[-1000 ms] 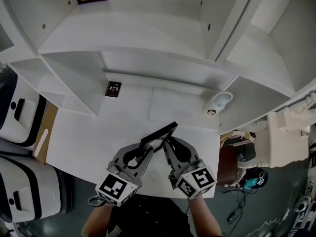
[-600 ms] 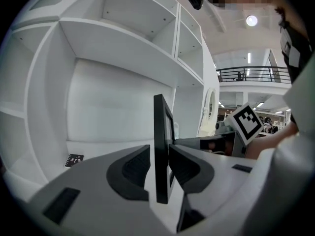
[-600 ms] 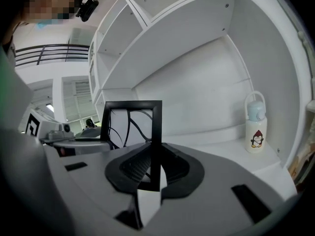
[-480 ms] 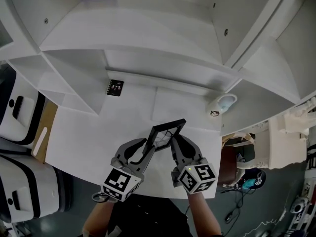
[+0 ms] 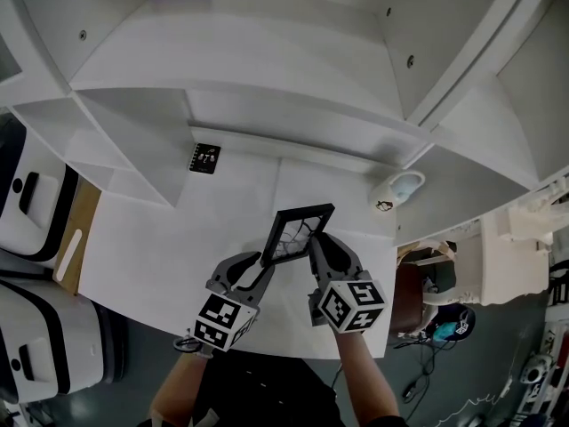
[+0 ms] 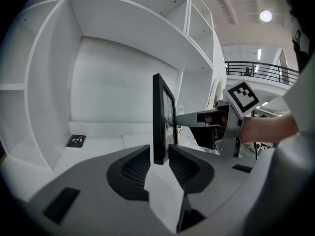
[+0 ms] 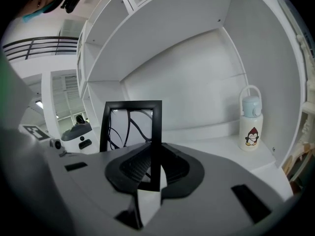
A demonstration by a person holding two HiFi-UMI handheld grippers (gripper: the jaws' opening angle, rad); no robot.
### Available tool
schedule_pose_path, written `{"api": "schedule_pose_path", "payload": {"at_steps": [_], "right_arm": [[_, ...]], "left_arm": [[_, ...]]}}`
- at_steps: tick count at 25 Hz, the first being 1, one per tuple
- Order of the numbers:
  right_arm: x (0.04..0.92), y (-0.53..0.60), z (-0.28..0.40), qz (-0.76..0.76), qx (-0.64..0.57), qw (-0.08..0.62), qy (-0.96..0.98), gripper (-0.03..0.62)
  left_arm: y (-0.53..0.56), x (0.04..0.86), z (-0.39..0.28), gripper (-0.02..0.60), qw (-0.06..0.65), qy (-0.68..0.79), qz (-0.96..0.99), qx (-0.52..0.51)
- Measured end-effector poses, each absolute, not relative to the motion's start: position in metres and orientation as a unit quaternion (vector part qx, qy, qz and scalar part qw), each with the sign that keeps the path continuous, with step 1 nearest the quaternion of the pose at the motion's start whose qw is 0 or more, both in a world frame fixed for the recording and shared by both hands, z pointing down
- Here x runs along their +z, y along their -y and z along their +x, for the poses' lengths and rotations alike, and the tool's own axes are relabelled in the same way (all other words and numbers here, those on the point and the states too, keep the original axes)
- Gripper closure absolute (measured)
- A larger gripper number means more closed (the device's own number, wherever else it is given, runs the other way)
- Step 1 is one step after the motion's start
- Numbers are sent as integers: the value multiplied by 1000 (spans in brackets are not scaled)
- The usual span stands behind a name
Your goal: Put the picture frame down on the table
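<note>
In the head view, the picture frame (image 5: pixel 300 234) stands on edge over the white table (image 5: pixel 151 247), well to the left of the penguin bottle (image 5: pixel 396 190) and nearer the person. The left gripper (image 5: pixel 265 259) pinches its near left corner and the right gripper (image 5: pixel 316 239) grips its side toward the bottle. A small black card (image 5: pixel 204 158) lies much farther left of the bottle, by the shelf wall. In the left gripper view, the frame (image 6: pixel 158 114) shows edge-on and upright, and the left gripper (image 6: pixel 159 157) has its jaws closed narrowly on the frame's bottom edge, pads pressed to both faces; the black card (image 6: pixel 76 140) lies on the table at far left. In the right gripper view, the frame (image 7: pixel 132 104) faces the camera, left of the bottle (image 7: pixel 251 119), and the right gripper (image 7: pixel 156 156) is clamped partway open on its right-hand bar. Whether the frame's lower edge touches the table cannot be told.
</note>
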State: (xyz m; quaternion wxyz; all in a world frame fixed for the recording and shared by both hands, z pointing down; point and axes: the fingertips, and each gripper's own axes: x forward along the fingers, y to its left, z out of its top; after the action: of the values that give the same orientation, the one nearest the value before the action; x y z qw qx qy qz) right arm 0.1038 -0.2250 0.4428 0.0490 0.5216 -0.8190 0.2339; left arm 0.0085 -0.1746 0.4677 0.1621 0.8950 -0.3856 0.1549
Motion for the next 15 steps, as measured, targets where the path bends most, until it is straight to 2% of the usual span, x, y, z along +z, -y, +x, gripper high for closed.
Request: {"api": "schedule_pose_path", "payload": {"at_steps": [15], "right_arm": [[471,247,116,539,262,60,798,528]], "left_arm": [[195,506,13,500,177,385,888,179]]}}
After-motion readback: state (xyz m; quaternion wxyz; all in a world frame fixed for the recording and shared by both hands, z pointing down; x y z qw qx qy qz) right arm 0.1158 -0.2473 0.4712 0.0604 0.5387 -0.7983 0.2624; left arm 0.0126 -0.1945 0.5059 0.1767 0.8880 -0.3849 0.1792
